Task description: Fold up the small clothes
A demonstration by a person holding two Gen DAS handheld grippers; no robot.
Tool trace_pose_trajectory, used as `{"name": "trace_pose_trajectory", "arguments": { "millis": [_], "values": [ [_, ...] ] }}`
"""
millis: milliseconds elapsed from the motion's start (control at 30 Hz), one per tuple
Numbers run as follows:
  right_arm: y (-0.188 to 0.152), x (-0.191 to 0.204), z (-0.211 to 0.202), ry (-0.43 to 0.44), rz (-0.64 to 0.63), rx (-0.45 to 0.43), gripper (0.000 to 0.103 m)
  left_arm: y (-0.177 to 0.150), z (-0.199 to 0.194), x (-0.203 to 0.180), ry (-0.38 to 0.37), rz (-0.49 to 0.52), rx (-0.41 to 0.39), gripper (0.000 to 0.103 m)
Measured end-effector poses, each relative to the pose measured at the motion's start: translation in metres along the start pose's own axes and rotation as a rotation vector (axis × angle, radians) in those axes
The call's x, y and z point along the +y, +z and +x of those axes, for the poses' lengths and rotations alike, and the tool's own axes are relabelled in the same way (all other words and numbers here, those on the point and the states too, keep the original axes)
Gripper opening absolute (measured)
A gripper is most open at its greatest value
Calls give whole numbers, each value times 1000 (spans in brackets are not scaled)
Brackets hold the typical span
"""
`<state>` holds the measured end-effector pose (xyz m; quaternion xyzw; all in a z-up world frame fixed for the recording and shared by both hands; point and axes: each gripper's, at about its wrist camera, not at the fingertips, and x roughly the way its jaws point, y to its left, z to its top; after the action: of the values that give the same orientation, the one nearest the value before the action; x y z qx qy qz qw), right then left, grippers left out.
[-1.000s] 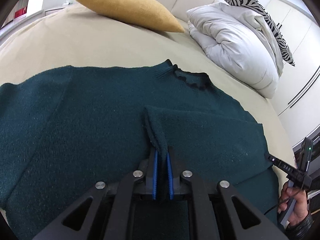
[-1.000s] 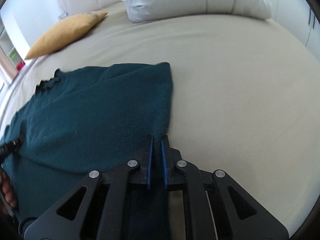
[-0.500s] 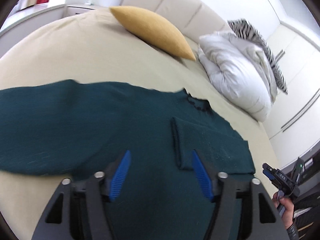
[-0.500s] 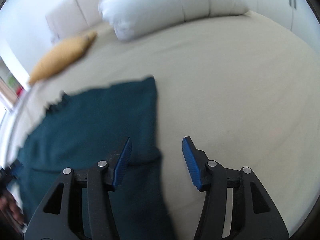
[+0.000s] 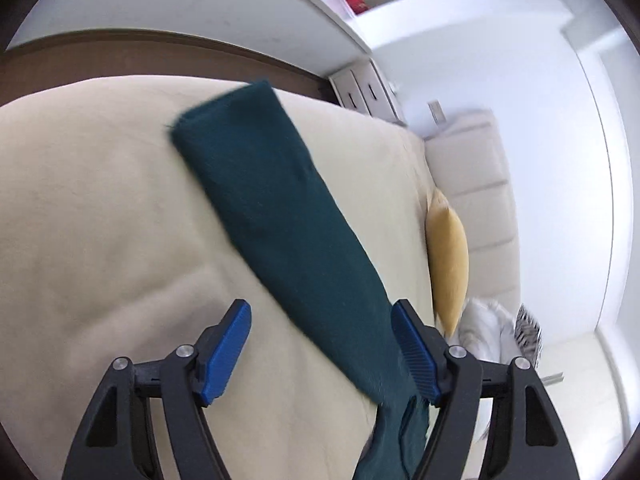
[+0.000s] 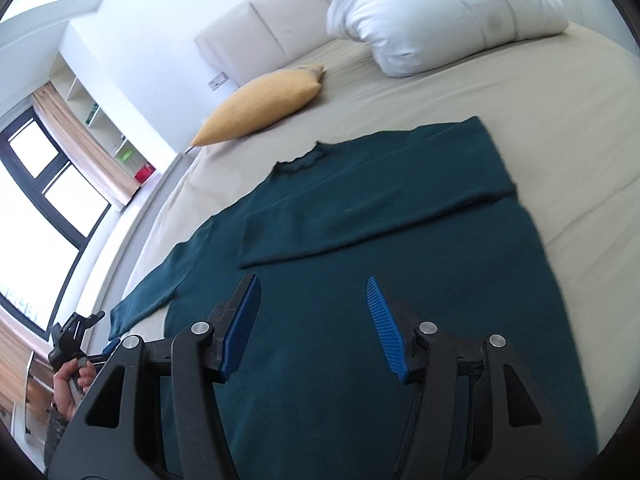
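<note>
- One dark teal sweater [image 6: 360, 280] lies flat on the beige bed [image 6: 540, 128], front up, neckline toward the headboard.
- Sleeves: two. One folded sleeve [image 6: 360, 216] lies across the chest, cuff end toward the window side. One unfolded sleeve [image 5: 280, 216] stretches straight out over the bed sheet, cuff at the far end.
- Grippers: two, each with two blue pads.
- Left gripper [image 5: 320, 356]: jaws apart and opening. The unfolded sleeve passes between the fingers, near the right-hand pad; whether it touches that pad cannot be told. The pads do not press on it. This view is blurred.
- Right gripper [image 6: 314, 328]: jaws apart and opening. It hangs above the body of the sweater; nothing sits between the pads.
- In the right wrist view, one hand [image 6: 70, 384] at the lower left edge holds the left gripper's handle, just beside the cuff of the unfolded sleeve.
- Cushions: one mustard-yellow cushion [image 6: 264, 104] on the bed near the headboard, well apart from the sweater.
- Bedding: one white duvet [image 6: 440, 24] bunched at the head of the bed, with one zebra-striped pillow [image 5: 528, 332] just behind it.
- Headboard: one, cream, padded in panels [image 6: 264, 28].
- Window: one dark-framed window [image 6: 48, 208] at the left, with one tan curtain [image 6: 80, 140] beside it.
</note>
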<state>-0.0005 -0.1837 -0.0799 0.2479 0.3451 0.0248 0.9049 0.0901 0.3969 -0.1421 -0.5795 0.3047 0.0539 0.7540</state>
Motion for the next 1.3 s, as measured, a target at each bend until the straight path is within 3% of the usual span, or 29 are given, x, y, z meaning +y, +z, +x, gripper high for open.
{"name": "trace_pose_trajectory", "arguments": {
  "millis": [133,333,433,500,567,600,733,800,900,1000,1133,1233,1300],
  "values": [
    [-10,23,4,16,-7,16,54,19,1,34,-56,-186,-53,78],
    [-19,40,13,5,-17,21,54,53,16,40,-66,-224,-123,76],
    [-21,34,13,2,-9,29,54,63,18,47,-49,-240,-164,55],
    [-23,28,14,6,1,34,54,65,22,49,-26,-229,-156,25],
    [-25,22,17,7,9,39,54,58,26,46,-3,-217,-146,7],
    [-27,20,17,9,15,36,54,55,25,39,2,-189,-148,7],
    [-30,6,18,17,42,31,54,32,17,-42,15,136,-156,7],
    [-32,-2,16,12,54,25,54,10,22,-89,-2,298,-121,7],
    [-35,-15,11,16,87,16,54,-44,34,-158,-20,534,-56,8],
    [-38,-29,5,11,108,4,54,-130,56,-217,-32,798,26,8],
    [-38,-49,-1,8,140,-5,54,-230,95,-235,-33,963,145,9],
    [-36,-63,2,7,163,17,54,-293,136,-222,24,1046,255,10],
    [-33,-67,5,6,163,36,54,-315,155,-208,79,1063,312,23]
  ]
}}
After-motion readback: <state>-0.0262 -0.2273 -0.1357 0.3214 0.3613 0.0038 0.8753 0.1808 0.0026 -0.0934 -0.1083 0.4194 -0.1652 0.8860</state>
